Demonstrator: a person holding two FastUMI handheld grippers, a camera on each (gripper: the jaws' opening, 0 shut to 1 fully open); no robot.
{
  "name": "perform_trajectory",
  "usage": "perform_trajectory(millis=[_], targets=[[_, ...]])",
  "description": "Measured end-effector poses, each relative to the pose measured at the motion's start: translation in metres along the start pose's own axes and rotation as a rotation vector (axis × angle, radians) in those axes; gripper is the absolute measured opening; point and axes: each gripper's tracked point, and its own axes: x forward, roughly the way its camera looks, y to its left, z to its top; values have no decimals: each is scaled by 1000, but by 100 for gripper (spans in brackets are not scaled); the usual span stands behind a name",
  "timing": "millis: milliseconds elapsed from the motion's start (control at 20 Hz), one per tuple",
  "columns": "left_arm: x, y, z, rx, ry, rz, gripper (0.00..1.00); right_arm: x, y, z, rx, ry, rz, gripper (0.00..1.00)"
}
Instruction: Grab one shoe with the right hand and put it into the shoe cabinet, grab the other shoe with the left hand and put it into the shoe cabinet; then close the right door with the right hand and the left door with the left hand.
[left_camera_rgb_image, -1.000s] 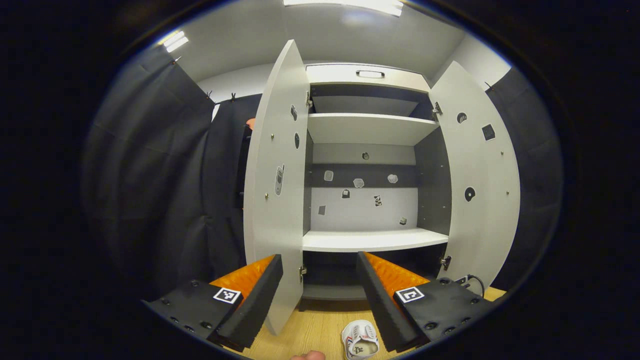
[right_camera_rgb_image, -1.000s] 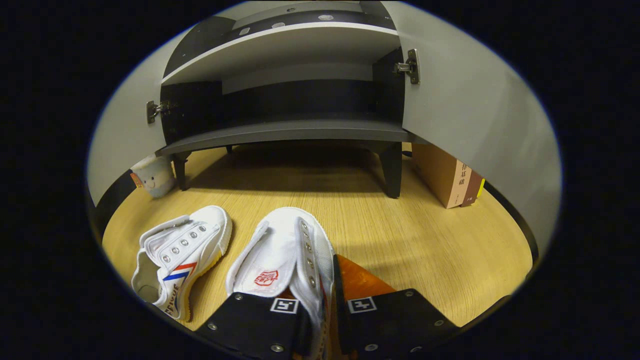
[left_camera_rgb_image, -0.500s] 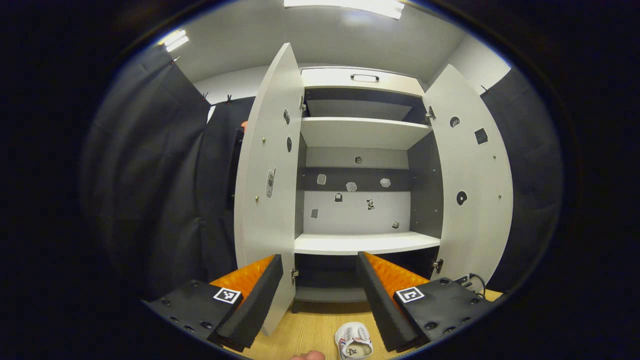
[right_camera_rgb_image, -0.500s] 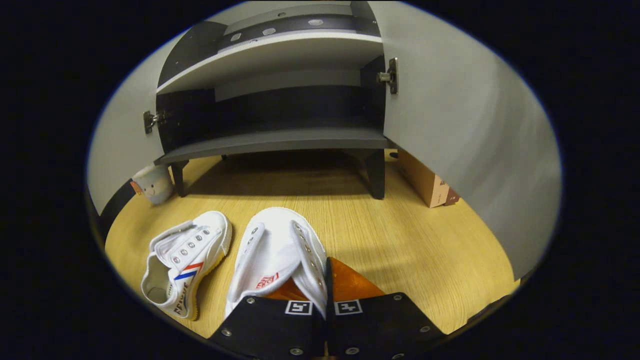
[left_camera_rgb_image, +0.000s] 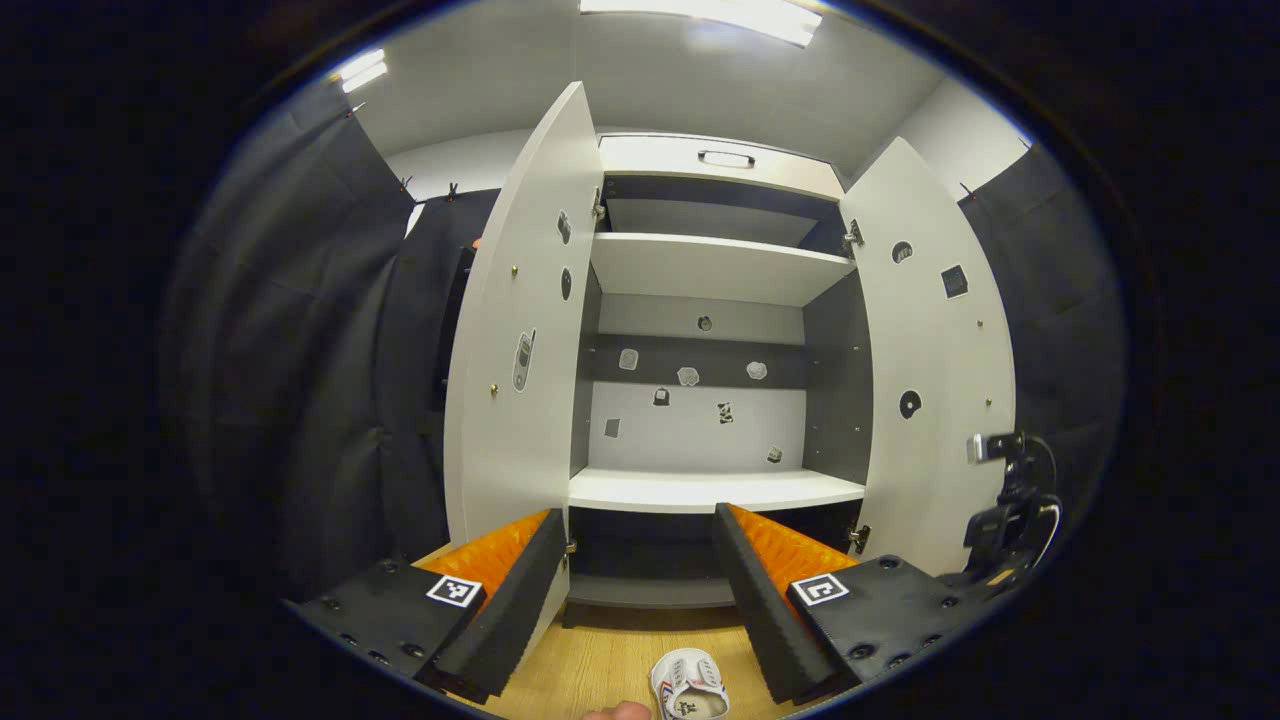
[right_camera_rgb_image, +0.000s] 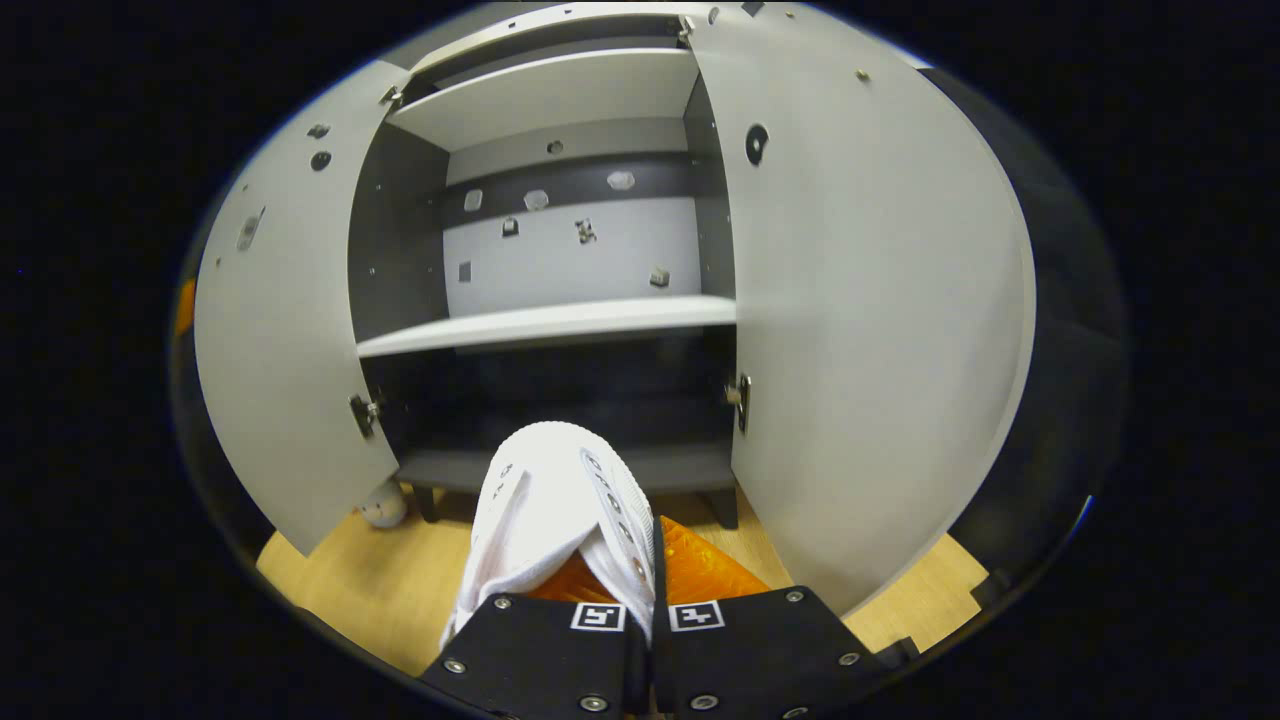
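Observation:
My right gripper (right_camera_rgb_image: 652, 545) is shut on the side wall of a white canvas shoe (right_camera_rgb_image: 555, 495), held off the floor with its toe toward the shoe cabinet's dark bottom compartment (right_camera_rgb_image: 560, 400). Both cabinet doors stand wide open, the left door (right_camera_rgb_image: 270, 330) and the right door (right_camera_rgb_image: 870, 330). In the left gripper view, my left gripper (left_camera_rgb_image: 636, 515) is open with nothing between its fingers, facing the cabinet (left_camera_rgb_image: 700, 440). The second white shoe (left_camera_rgb_image: 688, 688) lies on the wooden floor just below it. The other gripper (left_camera_rgb_image: 1008, 510) with its cable shows at the right edge.
A white middle shelf (right_camera_rgb_image: 550, 325) spans the cabinet above the bottom compartment. A small plush toy (right_camera_rgb_image: 383, 505) sits on the floor (right_camera_rgb_image: 350, 590) by the cabinet's left leg. A fingertip (left_camera_rgb_image: 617, 712) peeks in at the lower edge. Black curtains (left_camera_rgb_image: 320, 380) flank the cabinet.
My right gripper has lifted the shoe off the floor and tipped up toward the cabinet; the second shoe left its view. The left gripper shifted slightly, and the other gripper came in at its right.

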Motion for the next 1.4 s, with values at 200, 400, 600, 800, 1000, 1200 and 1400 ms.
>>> perform_trajectory(millis=[200,400,600,800,1000,1200,1400], targets=[[-1,2,5,-8,-20,3,96,42,11,83,12,-90,-21,1],[-5,11,13,-13,-46,20,96,115,18,158,-5,-119,-72,1],[-12,17,4,-26,-20,34,96,199,18,185,-52,-49,-127,1],[-15,31,-2,-37,-3,73,96,255,9,189,-141,17,-219,1],[-15,46,-2,-26,-2,111,96,281,4,170,-152,104,-242,2],[-11,48,-6,-18,9,113,96,286,5,163,-91,159,-219,8],[-8,43,-10,-14,12,96,96,273,3,162,-136,169,-193,28]])
